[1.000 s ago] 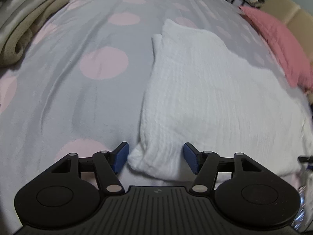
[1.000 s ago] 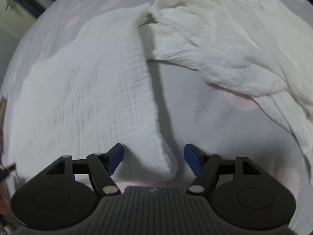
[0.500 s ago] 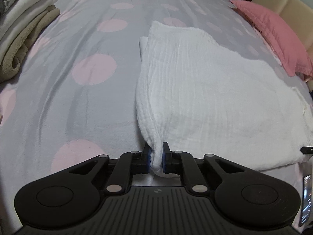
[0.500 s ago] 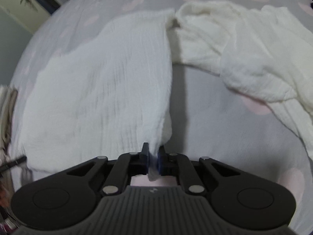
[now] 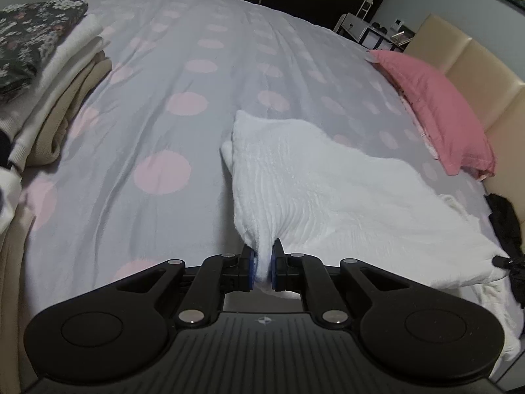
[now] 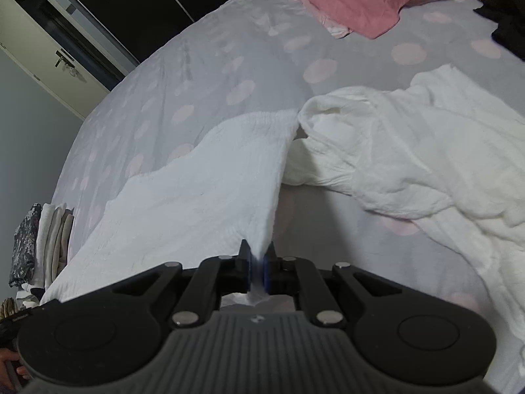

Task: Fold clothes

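1. Left wrist view: left gripper (image 5: 262,268) has its fingers pinched on a near corner of the white garment (image 5: 328,197); cloth is bunched between the blue pads (image 5: 250,271) and pulled up off the bed (image 5: 164,115); the rest of the garment lies flat, fanning away toward the pink pillow (image 5: 436,108); judged step: corners gripped, lift for a fold under way.
2. Only this view shows the stack of folded clothes (image 5: 49,92) at the left edge of the bed, well apart from the garment; probable drop-off for the finished fold; the headboard (image 5: 466,55) also shows only here.
3. Right wrist view: right gripper (image 6: 257,271) has its fingers pinched on the other near corner of the white garment (image 6: 203,197); the fabric rises taut into the closed fingers; both corners look held.
4. Only this view shows a second white garment (image 6: 426,170), crumpled, touching the far corner of the held one; risk: it drags along on the lift.
5. Next move, as judged: raise both corners together at even height, carry them forward over the garment to its far edge, lay down, release; keep the cloth taut between grippers so the fold line stays straight.
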